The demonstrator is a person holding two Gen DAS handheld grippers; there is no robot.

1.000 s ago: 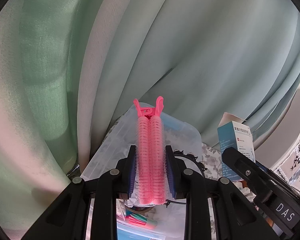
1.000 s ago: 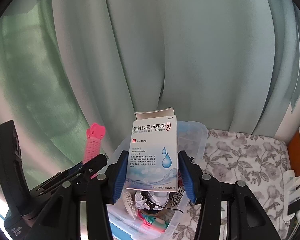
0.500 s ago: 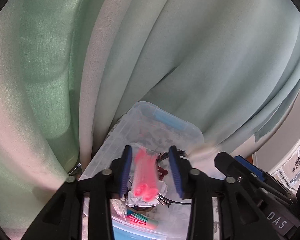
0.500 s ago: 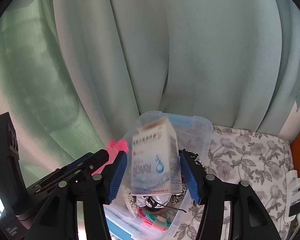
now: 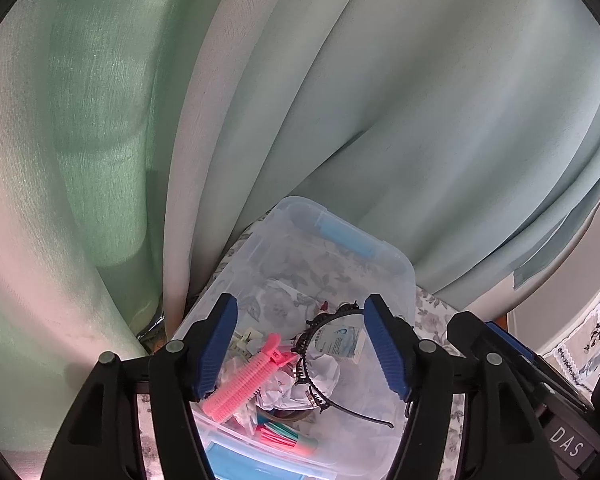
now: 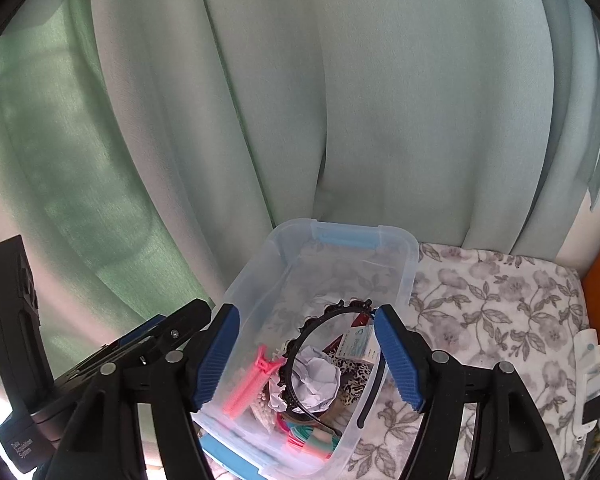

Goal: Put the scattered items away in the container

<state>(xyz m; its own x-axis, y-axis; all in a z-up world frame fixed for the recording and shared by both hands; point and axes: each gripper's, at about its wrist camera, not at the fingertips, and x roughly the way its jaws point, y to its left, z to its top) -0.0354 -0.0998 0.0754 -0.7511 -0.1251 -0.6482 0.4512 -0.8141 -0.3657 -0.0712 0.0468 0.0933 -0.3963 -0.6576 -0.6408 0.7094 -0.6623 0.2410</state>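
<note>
1. Left gripper (image 5: 302,344) and right gripper (image 6: 306,354) are both hanging spread wide, pinching nothing
2. Pink hair clip (image 5: 244,380) and ear-drops box (image 6: 358,346) are lying inside the clear container (image 6: 412,264)

Your right gripper (image 6: 306,356) hangs spread wide and empty above the clear container (image 6: 410,280) on the floral cloth (image 6: 500,312). Inside lie the pink hair clip (image 6: 248,382) toward the left wall, the black headband (image 6: 300,336) over crumpled paper (image 6: 318,374), and the ear-drop box (image 6: 358,344) against the right wall.
</note>
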